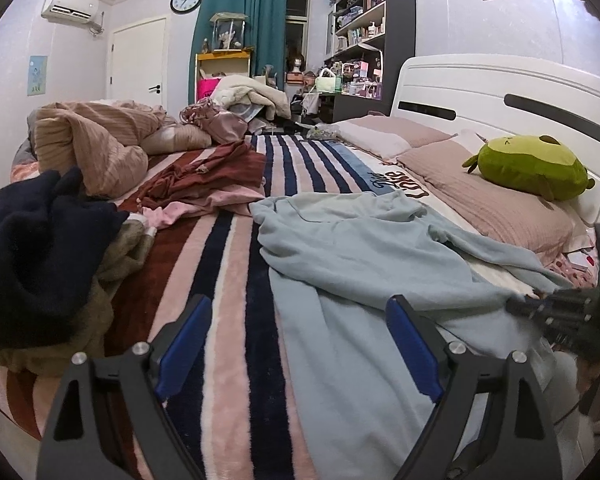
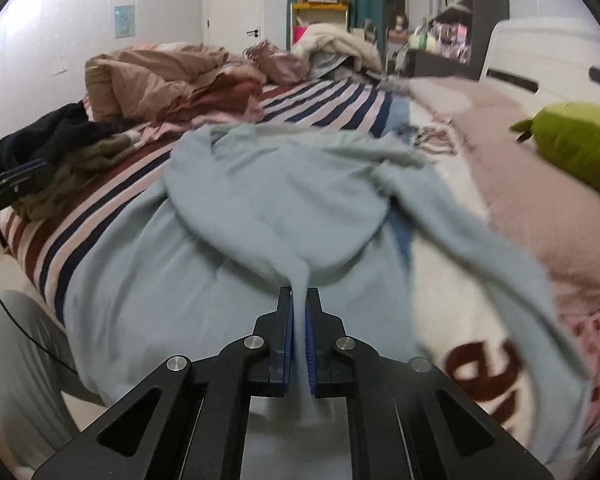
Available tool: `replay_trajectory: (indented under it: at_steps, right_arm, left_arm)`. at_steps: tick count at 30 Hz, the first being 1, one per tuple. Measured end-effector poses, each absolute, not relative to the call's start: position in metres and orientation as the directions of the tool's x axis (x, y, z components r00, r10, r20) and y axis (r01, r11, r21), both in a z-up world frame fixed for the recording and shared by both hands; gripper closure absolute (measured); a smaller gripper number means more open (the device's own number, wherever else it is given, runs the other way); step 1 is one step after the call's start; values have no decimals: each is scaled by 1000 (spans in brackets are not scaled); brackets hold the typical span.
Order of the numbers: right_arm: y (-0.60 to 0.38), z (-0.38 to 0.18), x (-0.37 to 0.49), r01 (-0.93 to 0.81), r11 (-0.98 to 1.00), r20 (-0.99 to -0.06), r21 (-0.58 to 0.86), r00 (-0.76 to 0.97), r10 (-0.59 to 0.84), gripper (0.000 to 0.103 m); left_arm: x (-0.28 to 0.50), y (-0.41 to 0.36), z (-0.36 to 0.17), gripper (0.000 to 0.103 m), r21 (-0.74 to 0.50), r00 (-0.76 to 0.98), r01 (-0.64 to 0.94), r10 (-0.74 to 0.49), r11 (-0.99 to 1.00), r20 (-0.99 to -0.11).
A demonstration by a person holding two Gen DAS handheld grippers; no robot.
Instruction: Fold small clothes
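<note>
One light blue garment (image 1: 352, 248) lies spread on the bed, on the striped blanket (image 1: 228, 264), and its long axis runs from the near edge of the bed toward the far side, with a sleeve (image 1: 496, 252) stretching out to the right toward the pink pillows (image 1: 496, 200). The right hand-held gripper (image 2: 299, 300) is closed and pinches a raised fold of this garment between its blue pads, so the cloth rises in a ridge in front of it. The left hand-held gripper (image 1: 300, 312) stands wide open above the garment's near left part and has nothing in it. On the left side of the bed is a pile of dark clothes (image 1: 40, 248), farther back a dark red garment (image 1: 204, 176) and a beige quilt (image 1: 96, 140). A green plush toy (image 1: 532, 168) rests on a pillow by the white headboard (image 1: 500, 92). Behind are a teal curtain (image 1: 240, 32), a wall clock (image 1: 186, 0) and full shelves (image 1: 364, 32).
</note>
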State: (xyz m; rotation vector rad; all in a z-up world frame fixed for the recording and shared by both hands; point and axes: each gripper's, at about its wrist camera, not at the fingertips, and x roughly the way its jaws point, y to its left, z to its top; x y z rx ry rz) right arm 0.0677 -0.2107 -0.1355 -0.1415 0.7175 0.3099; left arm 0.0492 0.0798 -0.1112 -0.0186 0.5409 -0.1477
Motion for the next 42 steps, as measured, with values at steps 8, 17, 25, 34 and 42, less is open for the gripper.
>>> replay_trajectory:
  at_steps: [8, 17, 25, 34, 42]
  right_arm:
    - [-244, -137, 77, -347, 938, -705, 22, 660, 261, 102]
    - [-239, -155, 84, -436, 880, -709, 188, 560, 429, 57]
    - [-220, -169, 67, -457, 885, -697, 94, 604, 385, 101]
    - [-246, -147, 59, -398, 914, -660, 74, 668, 344, 102]
    - [-258, -138, 53, -385, 915, -649, 118, 668, 365, 102]
  left_arm:
    - [50, 80, -110, 17, -71, 846, 138, -155, 988, -510]
    - [51, 77, -109, 17, -64, 843, 136, -150, 989, -516]
    - [52, 73, -111, 17, -56, 837, 140, -148, 989, -526]
    - [55, 69, -112, 17, -60, 834, 144, -154, 988, -530]
    - [57, 66, -112, 16, -63, 831, 152, -162, 986, -532]
